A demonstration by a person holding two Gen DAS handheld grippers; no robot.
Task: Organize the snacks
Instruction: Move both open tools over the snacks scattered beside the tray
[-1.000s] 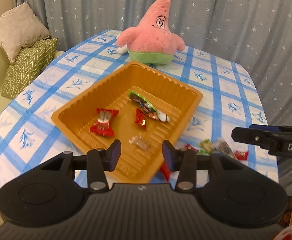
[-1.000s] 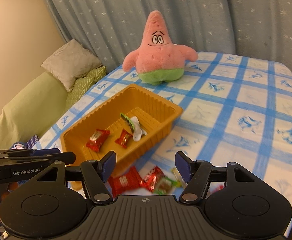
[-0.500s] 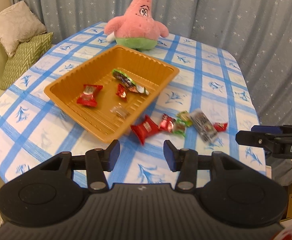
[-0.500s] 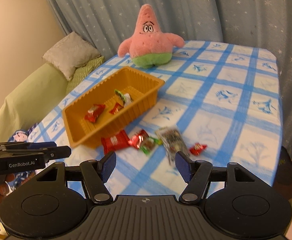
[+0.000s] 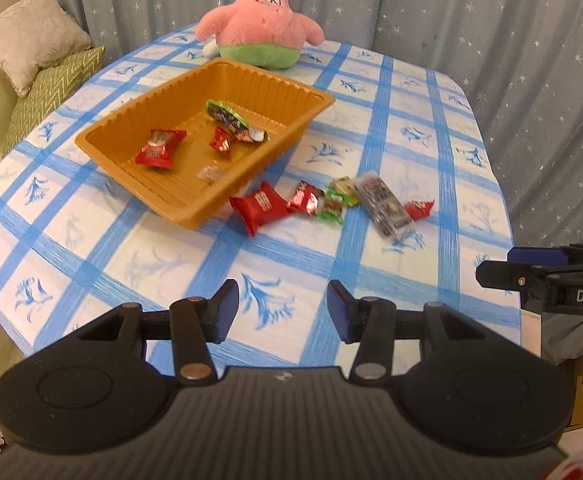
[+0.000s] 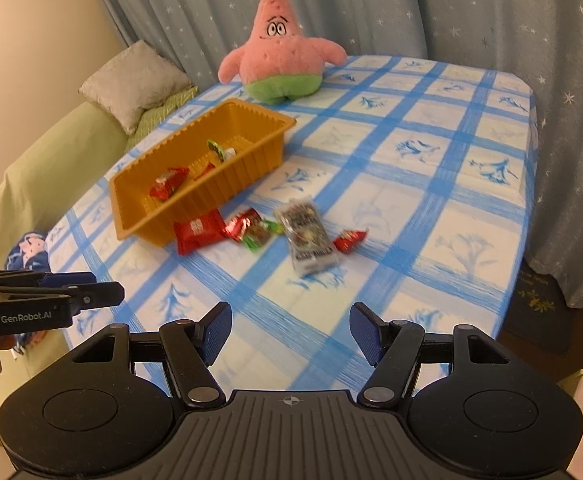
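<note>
Snacks (image 5: 331, 204) lie in a little row on my blue checked table (image 5: 391, 272), just beside the orange tray (image 5: 251, 84). More snacks sit inside the tray. My left gripper (image 5: 278, 312) has its jaws apart and holds nothing. My right gripper (image 6: 290, 334) is also apart and empty. Both hang over the table's near edge, well back from the snacks.

landmark: pink star plush toy (image 5: 260, 20) upright at table's far end | blue-checked tablecloth (image 5: 403, 128) under it | star-print curtain (image 5: 471, 12) behind it | beige cushion (image 6: 131, 80) and green chevron cushion (image 5: 51, 84) to its left, on green sofa (image 6: 51, 168)
</note>
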